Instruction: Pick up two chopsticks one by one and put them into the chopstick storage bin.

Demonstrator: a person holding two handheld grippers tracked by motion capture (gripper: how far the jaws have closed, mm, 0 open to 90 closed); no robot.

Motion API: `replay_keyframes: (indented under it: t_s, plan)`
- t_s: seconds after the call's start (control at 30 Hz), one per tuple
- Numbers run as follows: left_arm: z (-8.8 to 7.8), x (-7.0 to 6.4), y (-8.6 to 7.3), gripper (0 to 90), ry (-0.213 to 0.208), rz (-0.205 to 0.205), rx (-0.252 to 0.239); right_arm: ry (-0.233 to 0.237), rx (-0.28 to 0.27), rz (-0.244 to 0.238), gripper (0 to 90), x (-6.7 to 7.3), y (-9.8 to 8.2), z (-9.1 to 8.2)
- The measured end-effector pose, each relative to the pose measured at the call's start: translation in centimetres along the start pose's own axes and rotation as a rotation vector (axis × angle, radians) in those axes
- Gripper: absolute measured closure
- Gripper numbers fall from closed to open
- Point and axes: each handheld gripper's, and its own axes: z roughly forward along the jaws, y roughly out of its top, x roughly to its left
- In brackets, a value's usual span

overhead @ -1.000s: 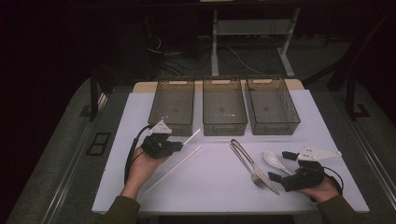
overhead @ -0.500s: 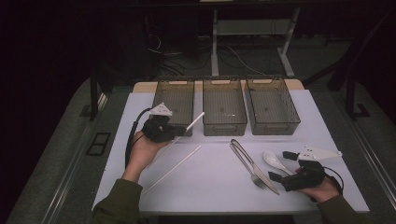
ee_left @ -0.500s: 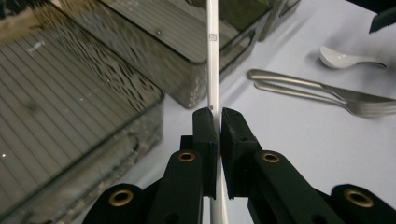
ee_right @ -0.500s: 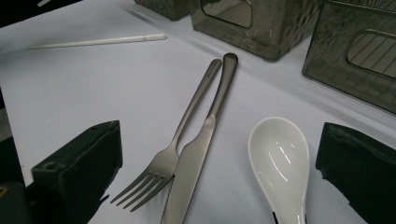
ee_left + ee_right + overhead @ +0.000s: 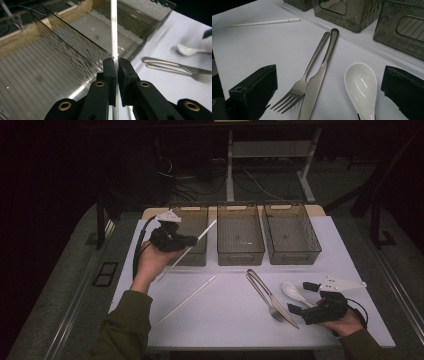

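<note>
Left gripper (image 5: pixel 192 240) raised, chopstick (image 5: pixel 200 240) lifted over left bin (image 5: pixel 197 258)

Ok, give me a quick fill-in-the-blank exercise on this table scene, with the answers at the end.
1. The left gripper is shut on a white ____.
2. At the back of the table stand ____ clear bins.
3. The fork lies beside a ____.
4. The white spoon lies between the open jaws of the ____ gripper.

Missing words: chopstick; three; knife; right
</note>
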Motion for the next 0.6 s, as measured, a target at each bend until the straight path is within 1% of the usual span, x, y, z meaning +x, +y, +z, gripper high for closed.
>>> replay_keyframes:
  t_s: [0.07, 0.13, 0.17, 0.2, 0.27, 0.3, 0.33, 0.4, 0.43, 0.47, 0.5, 0.6]
  plan:
    - [0.0, 0.6, 0.7, 84.3, 0.009, -0.005, -0.007, 0.000, 0.000, 0.002, 0.5, 0.0, 0.0, 0.0]
    - [0.0, 1.2, 1.4, 84.3, 0.013, 0.002, -0.013, 0.000, 0.000, 0.004, 0.5, 0.0, 0.0, 0.0]
    - [0.1, 1.9, 2.1, 84.3, 0.014, 0.002, -0.030, 0.000, 0.000, 0.004, 0.5, 0.0, 0.0, 0.0]
    - [0.1, 1.9, 2.1, 84.3, 0.014, 0.002, -0.030, 0.001, 0.000, 0.005, 0.5, 0.0, 0.0, 0.0]
    - [0.3, 2.9, 2.9, 84.3, 0.022, 0.006, -0.041, -0.001, -0.002, 0.002, 0.5, -0.1, 0.0, -0.1]
    - [0.3, 2.9, 2.9, 84.3, 0.022, 0.006, -0.041, -0.002, -0.003, 0.004, 0.5, -0.1, 0.0, -0.1]
    - [0.4, 3.3, 3.2, 84.3, 0.023, 0.012, -0.044, -0.002, -0.004, 0.003, 0.5, -0.1, 0.0, -0.1]
    - [0.6, 4.0, 3.6, 84.3, 0.027, 0.005, -0.058, -0.002, -0.003, 0.004, 0.5, -0.1, 0.0, -0.1]
    - [0.7, 4.3, 3.7, 84.3, 0.025, 0.010, -0.061, 0.000, -0.002, 0.005, 0.5, -0.1, 0.0, -0.1]
    - [1.1, 4.9, 4.0, 84.3, 0.033, 0.012, -0.066, 0.000, -0.001, 0.005, 0.5, -0.1, 0.0, -0.1]
    - [1.1, 4.9, 4.0, 84.3, 0.033, 0.012, -0.066, 0.000, -0.001, 0.005, 0.5, -0.1, 0.0, -0.1]
    - [1.5, 5.8, 4.4, 84.3, 0.046, 0.011, -0.068, -0.004, 0.001, 0.007, 0.5, -0.1, -0.1, -0.1]
